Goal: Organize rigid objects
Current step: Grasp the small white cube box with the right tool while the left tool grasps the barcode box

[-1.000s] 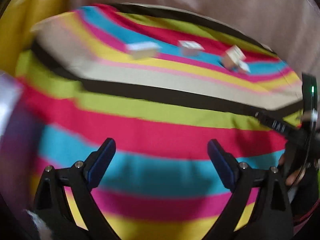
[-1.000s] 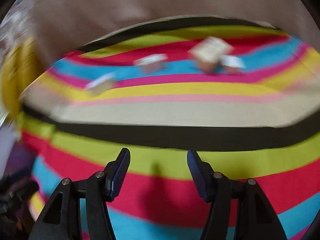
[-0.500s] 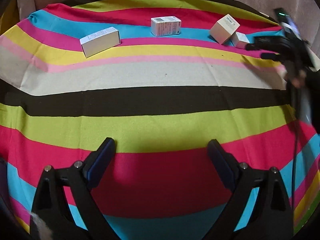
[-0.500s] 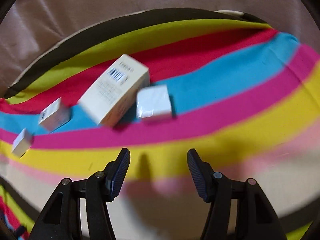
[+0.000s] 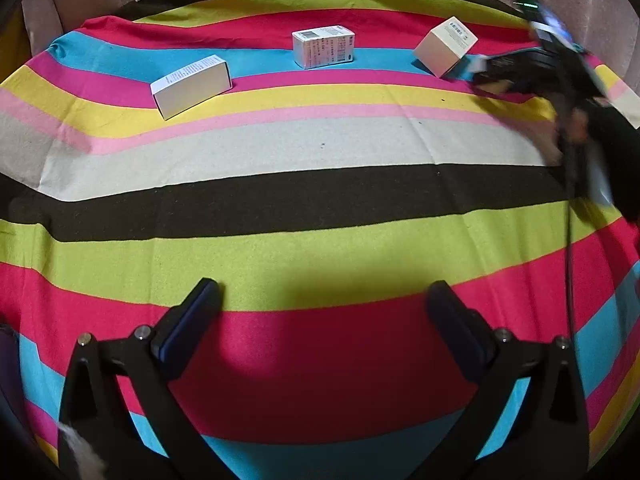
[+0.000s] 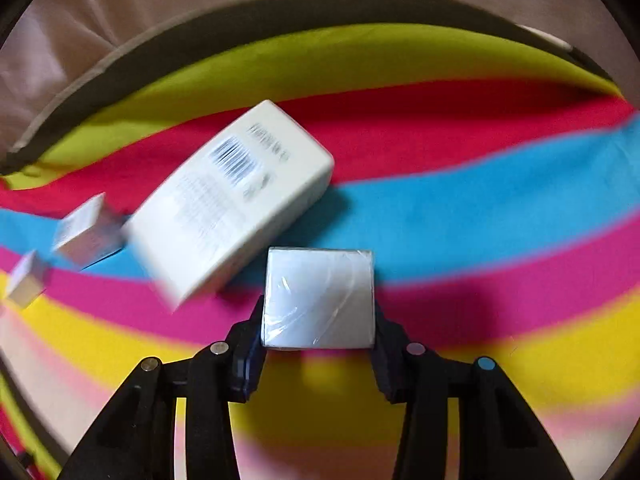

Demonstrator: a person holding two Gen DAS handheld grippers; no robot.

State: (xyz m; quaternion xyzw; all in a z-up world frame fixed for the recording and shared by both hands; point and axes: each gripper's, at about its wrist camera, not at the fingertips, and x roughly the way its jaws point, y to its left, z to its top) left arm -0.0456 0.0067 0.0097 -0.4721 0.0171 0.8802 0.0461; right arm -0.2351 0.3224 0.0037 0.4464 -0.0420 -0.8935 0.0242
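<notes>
Several boxes lie on a striped cloth (image 5: 280,148). In the left wrist view a flat white box (image 5: 191,85) lies far left, a printed white box (image 5: 323,46) at the far middle, and a cream barcode box (image 5: 445,50) far right. My left gripper (image 5: 322,312) is open and empty, low over the near stripes. My right gripper (image 6: 319,320) has its jaws around a small wrapped white box (image 6: 319,298), with a finger against each side. The cream barcode box (image 6: 232,200) lies just left of it. My right gripper also shows in the left wrist view (image 5: 520,72), blurred.
A brown padded surface (image 6: 160,8) rises behind the cloth's far edge. The other two boxes show small at the left of the right wrist view (image 6: 86,232) (image 6: 26,284). A black cable (image 5: 568,240) hangs at the right.
My right gripper moved forward to the small wrapped box, which now sits between its jaws. My left gripper swung towards the boxes, then held nearly still.
</notes>
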